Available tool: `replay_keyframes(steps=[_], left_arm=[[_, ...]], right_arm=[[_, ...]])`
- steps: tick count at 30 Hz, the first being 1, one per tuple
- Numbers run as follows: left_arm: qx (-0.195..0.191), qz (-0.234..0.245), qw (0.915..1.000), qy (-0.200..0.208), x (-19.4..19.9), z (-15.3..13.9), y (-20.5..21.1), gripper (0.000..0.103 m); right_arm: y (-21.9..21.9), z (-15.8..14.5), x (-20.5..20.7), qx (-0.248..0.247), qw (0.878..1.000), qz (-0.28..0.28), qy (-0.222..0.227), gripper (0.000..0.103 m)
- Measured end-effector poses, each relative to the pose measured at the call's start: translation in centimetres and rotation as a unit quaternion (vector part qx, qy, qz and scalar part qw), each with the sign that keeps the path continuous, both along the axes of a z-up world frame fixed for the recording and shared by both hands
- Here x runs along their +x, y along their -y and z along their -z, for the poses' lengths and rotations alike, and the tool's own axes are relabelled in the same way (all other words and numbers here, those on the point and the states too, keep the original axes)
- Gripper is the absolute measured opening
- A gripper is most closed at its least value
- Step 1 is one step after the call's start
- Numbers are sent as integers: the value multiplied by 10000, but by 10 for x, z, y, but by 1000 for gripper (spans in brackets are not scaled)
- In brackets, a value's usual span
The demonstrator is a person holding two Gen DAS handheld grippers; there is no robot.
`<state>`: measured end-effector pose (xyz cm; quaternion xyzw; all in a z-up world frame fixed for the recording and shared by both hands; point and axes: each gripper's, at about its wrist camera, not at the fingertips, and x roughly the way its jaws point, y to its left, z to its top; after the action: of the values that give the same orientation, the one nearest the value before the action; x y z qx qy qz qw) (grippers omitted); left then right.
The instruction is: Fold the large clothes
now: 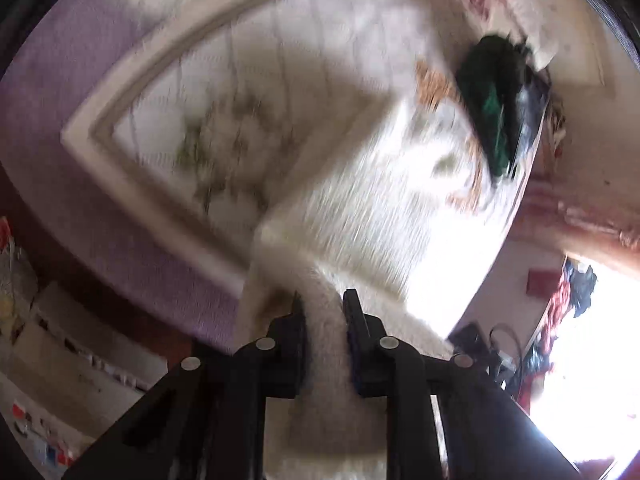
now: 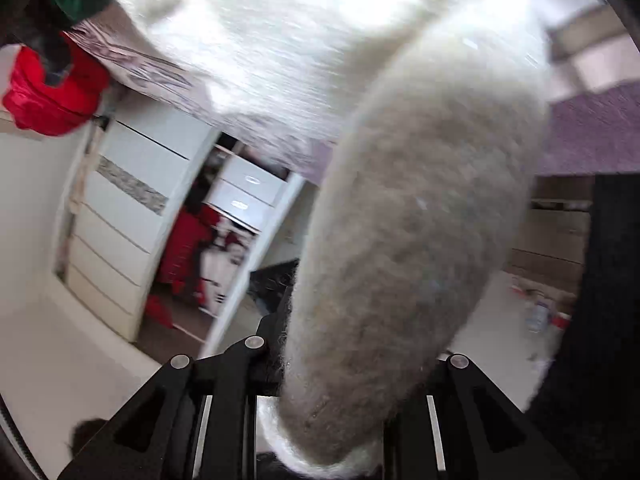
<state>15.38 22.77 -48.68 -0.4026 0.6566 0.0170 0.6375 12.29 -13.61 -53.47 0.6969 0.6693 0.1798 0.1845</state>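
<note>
— Where was the fuzzy cream-white knitted garment [image 1: 372,216]?

— Strung between both tools. The left gripper [image 1: 324,304] had its jaws pinched on a narrow band of it; from there the cloth ran forward onto the pale patterned bed cover [image 1: 224,120].

— And the right gripper [image 2: 320,360]?

— The wool buried its fingertips, so I couldn't tell how its jaws stood. The garment rose straight ahead, along the fingers.

— Which was nearer the bulk?

— Hard to judge; everything was blurred.
</note>
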Motion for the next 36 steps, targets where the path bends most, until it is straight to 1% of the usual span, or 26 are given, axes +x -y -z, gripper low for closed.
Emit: replay_keyframes(steps=[2,4,5,6,8,10,11,12,13,15,17,19,20,21,22,23,26,27,28,29,31,32,33,34,35,36], left_arm=[[420,-139,9974,569,24,-17,-3,27],[655,-359,9905,1153,44,-36,0,52],[718,-509,9861,1411,49,-42,-5,56],[799,-613,9817,1616,55,-47,-5,60],[1086,-726,9747,1812,62,-50,-4,60],[1402,-634,9699,1889,72,-49,4,60],[1579,-562,9685,1844,73,-47,8,60],[1716,-433,9675,1806,72,-42,15,60],[1814,-275,9674,1745,71,-35,22,60],[1936,-78,9683,1576,69,-23,31,60],[1921,57,9710,1421,60,-16,39,60],[1922,101,9727,1295,53,-9,43,60],[1998,114,9720,1227,51,-4,46,60],[2096,162,9702,1201,49,-1,49,60],[2235,274,9672,1180,50,4,54,60],[2335,344,9650,1146,52,9,57,60],[2585,473,9607,898,68,39,61,61],[2595,477,9614,784,75,51,59,63],[2563,506,9628,696,83,62,57,63],[2525,507,9643,610,90,74,53,63],[2492,479,9657,559,100,87,45,67],[2463,458,9664,578,103,91,42,71],[2397,418,9680,610,106,96,38,81],[2333,383,9698,596,109,99,34,86],[2257,356,9718,579,110,102,30,86],[2174,316,9739,571,111,102,27,86]], right_arm=[[2,9,13,78,9988,469,-111,22],[19,20,23,151,9948,979,-225,22],[24,25,34,242,9910,1276,-310,22],[29,31,37,332,9865,1565,-359,23],[38,50,39,410,9716,2242,-633,26],[51,64,51,171,9625,2609,-718,47],[57,65,58,-41,9647,2545,-680,75],[67,59,65,-176,9672,2447,-654,96],[73,51,71,-197,9689,2399,-578,98],[83,23,85,-201,9779,2075,-141,98],[101,-11,95,-682,9868,1404,435,98],[107,-44,119,-1417,9820,626,1084,99],[113,-65,128,-1930,9685,107,1572,99],[114,-83,139,-2352,9489,-334,2079,99],[107,-91,158,-2761,9227,-827,2559,99],[92,-95,180,-3117,8881,-1392,3078,99],[64,-91,200,-3539,7977,-2710,4063,98],[54,-87,204,-3692,7735,-2907,4252,88],[45,-83,208,-3724,7588,-2957,4451,70],[39,-78,219,-3815,7540,-2975,4443,28],[42,-66,235,-4090,7585,-2659,4320,29],[41,-58,241,-4317,7418,-2655,4392,28],[37,-44,244,-4517,7221,-2795,4431,28],[39,-24,247,-4522,7276,-2877,4282,29],[51,-2,241,-4402,7460,-2869,4091,34],[58,4,246,-4242,7649,-2781,3970,38]])
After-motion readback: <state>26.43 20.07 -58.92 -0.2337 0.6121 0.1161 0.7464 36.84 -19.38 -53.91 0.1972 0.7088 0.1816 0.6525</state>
